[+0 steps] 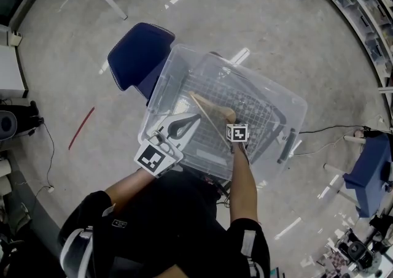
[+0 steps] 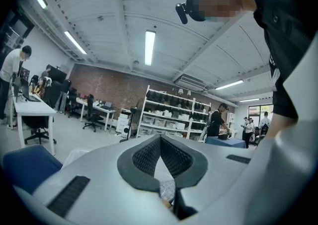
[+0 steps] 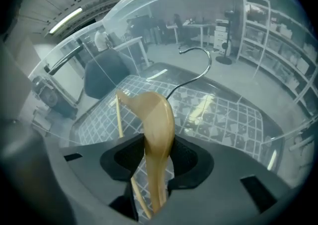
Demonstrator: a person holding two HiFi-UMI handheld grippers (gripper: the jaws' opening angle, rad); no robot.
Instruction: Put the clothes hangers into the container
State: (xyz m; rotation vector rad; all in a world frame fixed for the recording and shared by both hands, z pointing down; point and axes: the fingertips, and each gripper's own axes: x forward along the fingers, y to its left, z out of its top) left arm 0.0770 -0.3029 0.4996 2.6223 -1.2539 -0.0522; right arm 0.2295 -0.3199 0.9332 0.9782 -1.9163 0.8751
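A wooden clothes hanger (image 1: 212,114) with a metal hook (image 3: 198,65) hangs tilted inside the clear plastic container (image 1: 295,102), above the wire grid (image 1: 245,96) on its bottom. My right gripper (image 1: 228,118) reaches down into the container. In the right gripper view the hanger (image 3: 156,119) stands between the spread jaws of the right gripper (image 3: 158,149), which is open, its pads not pressing on the wood. My left gripper (image 1: 195,117) hovers level over the container's near rim. Its jaws meet at the tip with nothing held, as the left gripper view (image 2: 160,137) shows.
A blue chair (image 1: 138,56) stands against the container's far left side. A red stick (image 1: 81,127) and cables lie on the concrete floor. A blue table (image 1: 368,172) is at the right. Desks, shelves (image 2: 174,114) and people fill the room beyond.
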